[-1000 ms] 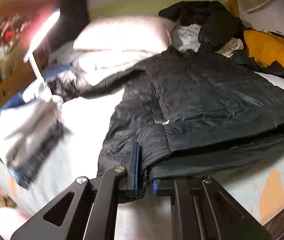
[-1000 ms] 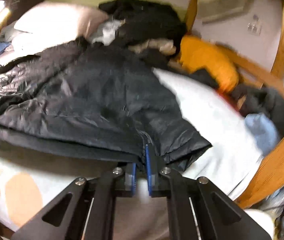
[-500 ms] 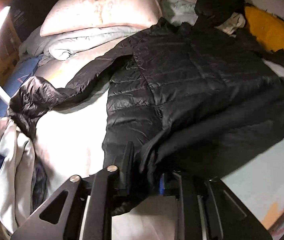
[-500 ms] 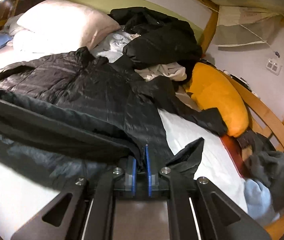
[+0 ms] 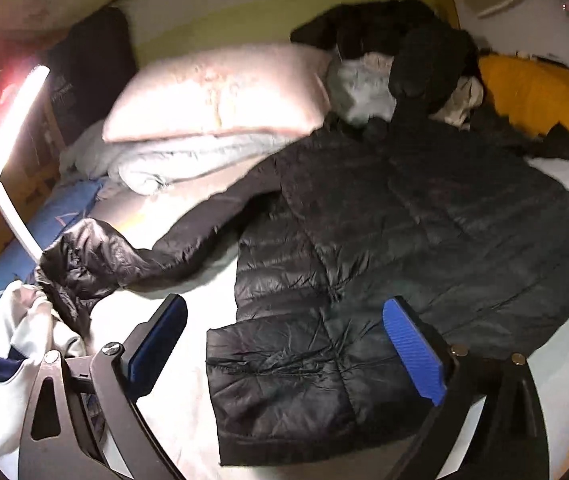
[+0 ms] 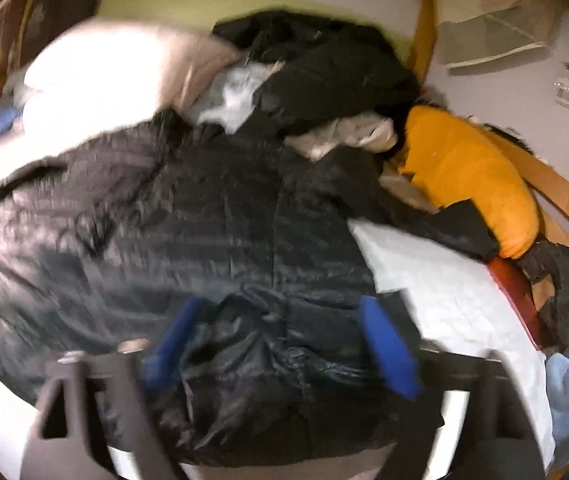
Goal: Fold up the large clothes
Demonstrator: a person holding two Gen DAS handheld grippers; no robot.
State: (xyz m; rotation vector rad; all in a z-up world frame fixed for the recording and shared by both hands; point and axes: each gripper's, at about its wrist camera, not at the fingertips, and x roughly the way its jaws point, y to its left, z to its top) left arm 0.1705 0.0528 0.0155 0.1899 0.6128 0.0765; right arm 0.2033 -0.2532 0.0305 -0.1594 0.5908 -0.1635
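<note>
Currently left gripper (image 5: 284,344) is spread wide, holding nothing, above the hem of the black puffer jacket (image 5: 384,240). Right gripper (image 6: 280,352) likewise gapes empty over its hem. Jacket lies flat on the bed (image 5: 172,380). Judged light, soft, slippery; pinch hem corners or sleeve (image 5: 132,256) cuff.

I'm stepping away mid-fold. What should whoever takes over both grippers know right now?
Left gripper: open, empty, above the jacket hem.
Right gripper: open, over the jacket's other bottom corner; that view is blurred.
Jacket: spread flat on the bed, collar toward the pillow, one sleeve stretched out sideways.
Done: laid out.
Left: fold sleeves in, then the body.
</note>
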